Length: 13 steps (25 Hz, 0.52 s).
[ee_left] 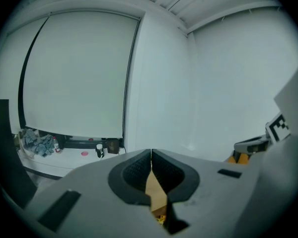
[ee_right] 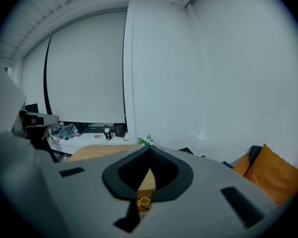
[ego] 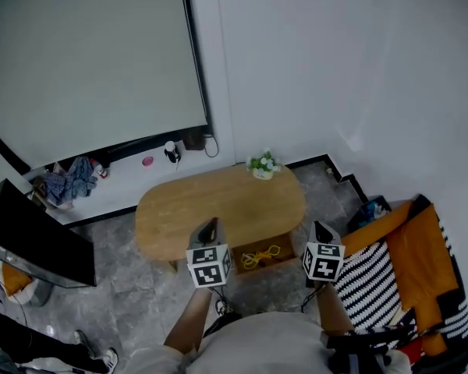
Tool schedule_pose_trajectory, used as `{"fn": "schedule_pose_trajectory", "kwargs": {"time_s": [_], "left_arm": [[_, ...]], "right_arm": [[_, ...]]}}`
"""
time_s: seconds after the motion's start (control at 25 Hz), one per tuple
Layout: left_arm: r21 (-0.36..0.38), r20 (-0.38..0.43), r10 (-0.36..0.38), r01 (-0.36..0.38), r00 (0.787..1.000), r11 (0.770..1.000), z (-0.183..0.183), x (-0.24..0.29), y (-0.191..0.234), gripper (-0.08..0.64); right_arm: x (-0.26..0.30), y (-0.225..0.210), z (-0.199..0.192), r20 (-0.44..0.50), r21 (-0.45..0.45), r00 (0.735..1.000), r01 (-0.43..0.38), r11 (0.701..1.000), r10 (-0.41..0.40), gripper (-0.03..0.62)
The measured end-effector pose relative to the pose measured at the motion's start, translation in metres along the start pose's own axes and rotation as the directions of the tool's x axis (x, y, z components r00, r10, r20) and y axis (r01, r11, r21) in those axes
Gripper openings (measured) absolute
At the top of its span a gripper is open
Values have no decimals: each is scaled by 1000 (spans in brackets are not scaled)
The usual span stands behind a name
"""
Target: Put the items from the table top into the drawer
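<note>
Table (ego: 210, 209) light-brown wood; cord (ego: 257, 256) yellow; cushion (ego: 425, 255) orange; throw (ego: 368, 287) black-white striped; plant (ego: 263, 164) green, white.

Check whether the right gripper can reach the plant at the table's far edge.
Probably yes: the table around the plant is bare, nothing blocks the right gripper, though its jaws are shut and must open.

A large white roller blind (ego: 93, 61) fills the upper left of the head view, beside a plain white wall (ego: 335, 68). Below the blind runs a white ledge (ego: 132, 176) carrying a crumpled blue cloth (ego: 69, 179) at its left end and a small pink object (ego: 147, 161) further right. A black screen (ego: 35, 236) stands at the left edge. At the lower right, an orange cushion (ego: 425, 248) lies beside a black-and-white striped textile (ego: 370, 287). The floor (ego: 132, 287) is grey stone.
</note>
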<state>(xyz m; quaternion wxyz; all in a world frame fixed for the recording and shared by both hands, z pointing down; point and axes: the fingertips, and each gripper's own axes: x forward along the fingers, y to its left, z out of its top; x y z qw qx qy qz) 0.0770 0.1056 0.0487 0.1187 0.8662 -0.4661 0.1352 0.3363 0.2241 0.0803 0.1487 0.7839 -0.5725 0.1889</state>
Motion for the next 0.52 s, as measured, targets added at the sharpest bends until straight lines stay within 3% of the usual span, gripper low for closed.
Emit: {"fn": "schedule_pose_trajectory", "kwargs": {"time_s": [0.52], "left_arm": [[7,-1,-10,10,1000,1000,1,2,1,9]], "right_arm": [[6,7,2,-12,-5,1000,-3,1000,3,-9]]}}
